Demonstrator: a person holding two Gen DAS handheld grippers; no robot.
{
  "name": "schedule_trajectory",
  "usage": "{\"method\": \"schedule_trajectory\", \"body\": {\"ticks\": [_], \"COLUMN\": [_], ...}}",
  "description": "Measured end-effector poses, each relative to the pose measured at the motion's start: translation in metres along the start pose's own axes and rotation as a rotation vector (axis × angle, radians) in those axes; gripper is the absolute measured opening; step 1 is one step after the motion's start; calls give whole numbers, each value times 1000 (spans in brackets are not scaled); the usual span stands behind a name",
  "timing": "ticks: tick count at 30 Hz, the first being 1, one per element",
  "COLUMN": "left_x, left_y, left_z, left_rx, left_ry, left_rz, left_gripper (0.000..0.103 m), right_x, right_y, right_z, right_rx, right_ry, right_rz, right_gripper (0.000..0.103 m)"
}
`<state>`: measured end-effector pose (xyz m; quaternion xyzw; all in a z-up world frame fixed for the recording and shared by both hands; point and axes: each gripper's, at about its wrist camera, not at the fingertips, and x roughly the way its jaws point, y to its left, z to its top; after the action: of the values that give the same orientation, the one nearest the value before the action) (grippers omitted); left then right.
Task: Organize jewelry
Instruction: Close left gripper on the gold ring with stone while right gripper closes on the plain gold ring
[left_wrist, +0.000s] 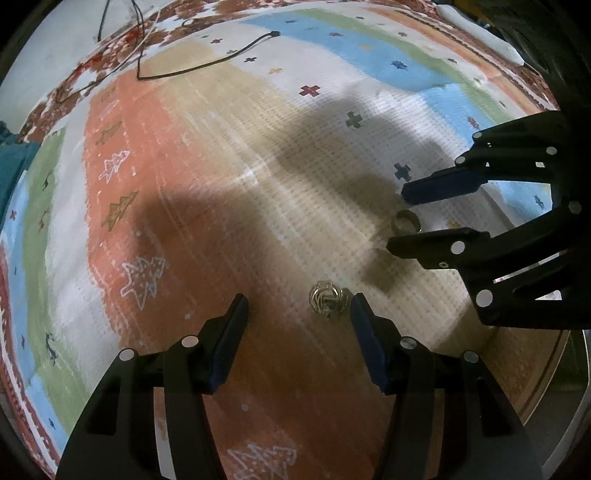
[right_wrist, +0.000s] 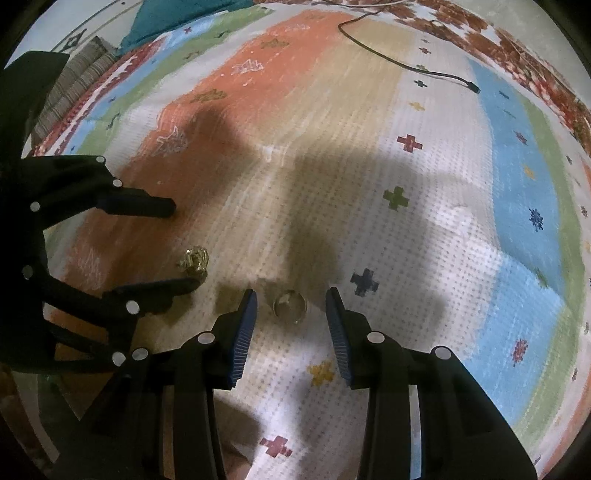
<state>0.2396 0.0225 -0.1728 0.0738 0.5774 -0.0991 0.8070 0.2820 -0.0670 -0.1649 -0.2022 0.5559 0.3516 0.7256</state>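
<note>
The left gripper (left_wrist: 299, 306) points steeply down at the rug (left_wrist: 221, 184) with its two blue-padded fingers (left_wrist: 231, 339) spread and released. A woven gold ring (left_wrist: 327, 297) lies on the rug between them, close to the right-hand finger but, as far as the left wrist view shows, not pressed by either pad.

The right gripper (right_wrist: 291, 306) also points down, its jaws standing apart and free of any grip. A plain gold band (right_wrist: 290, 306) lies on the rug between its ribbed blue pads (right_wrist: 243, 332), a gap showing on each side of it. The two grippers stand near each other; in the left wrist view the right gripper reaches in from the right edge with the band between its fingers.

Counted: two grippers, two rings, one to each gripper. The rings lie near each other, apart, on the pale and orange middle of the rug, both in the grippers' shadow.

Farther out, one black cable (left_wrist: 207, 62) runs across the rug, its plug end lying free, and a thin white cable (left_wrist: 147, 33) crosses near it. The rug carries coloured stripes, small crosses and outlined stars. A teal cloth (right_wrist: 177, 14) lies at its far edge.
</note>
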Motion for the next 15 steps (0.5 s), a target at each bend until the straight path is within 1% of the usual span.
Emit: {"method": "schedule_trajectory", "body": {"ticks": [3,4,6,9,10,12,13,14,15], "left_x": [3,4,4,6,6,6,6,6,6], "left_y": [0,0,0,0,-2,-5,-7,-7,-7], "left_z": [2,3,4,4,4,4,3,3,3], "left_rx": [2,3,5,1,9,19,21,22,21], "left_ry": [-6,-9,-15,-14,-13,-12,-11,-12,-14], "left_rz": [-4,-7,-14,-11,-7,-8,-9,-12,-14], "left_gripper": [57,56,52,50,48,41,40,37,31], "right_x": [2,2,2,3,3,4,5,5,5], "right_y": [0,-1,-2,-4,-3,-1,0,0,0], "right_z": [0,0,0,-1,0,-1,0,0,0], "right_rx": [-3,-2,4,11,8,-1,-5,-6,-1], "right_ry": [-2,-2,-5,-7,-7,-6,-5,-5,-4], "right_rz": [-3,-5,-5,-14,-19,-34,-40,-45,-40], "right_gripper": [37,35,31,25,25,25,24,22,19]}}
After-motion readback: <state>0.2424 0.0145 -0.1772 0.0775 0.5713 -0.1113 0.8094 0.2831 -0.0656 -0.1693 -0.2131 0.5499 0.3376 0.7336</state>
